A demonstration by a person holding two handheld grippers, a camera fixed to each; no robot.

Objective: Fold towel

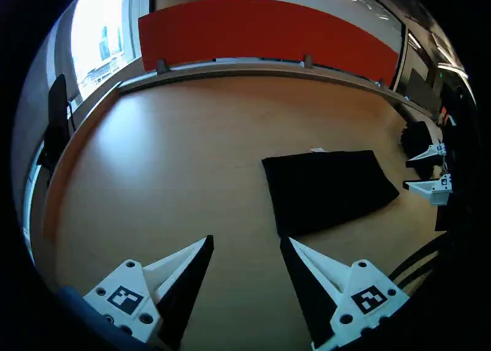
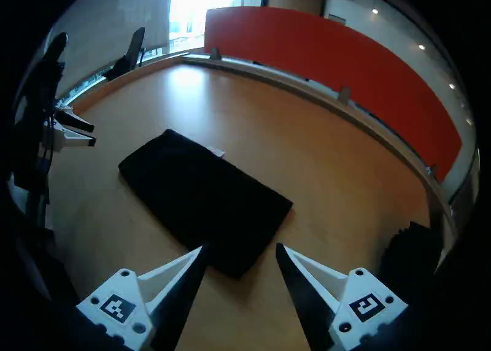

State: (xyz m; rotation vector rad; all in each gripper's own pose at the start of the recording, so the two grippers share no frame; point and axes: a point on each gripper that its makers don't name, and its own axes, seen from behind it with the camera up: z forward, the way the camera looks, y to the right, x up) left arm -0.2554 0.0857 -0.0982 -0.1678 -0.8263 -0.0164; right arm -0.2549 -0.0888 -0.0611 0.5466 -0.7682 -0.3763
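We see the black towel (image 1: 328, 188) lying flat on the wooden table (image 1: 172, 167) as a compact rectangle, with a small white tag (image 2: 216, 151) poking out at its far edge. Our left gripper (image 1: 245, 239) is released, its fingers spread with bare tabletop between them, and the towel's near corner lies just ahead of one finger. Our right gripper (image 2: 240, 246) is likewise spread wide and grasps nothing; the towel's near edge shows between its fingertips. The two grippers sit on opposite sides of the towel. A red partition (image 1: 264, 35) runs along the table's far side, and a dark chair (image 2: 132, 53) stands near the bright window (image 2: 202, 7).
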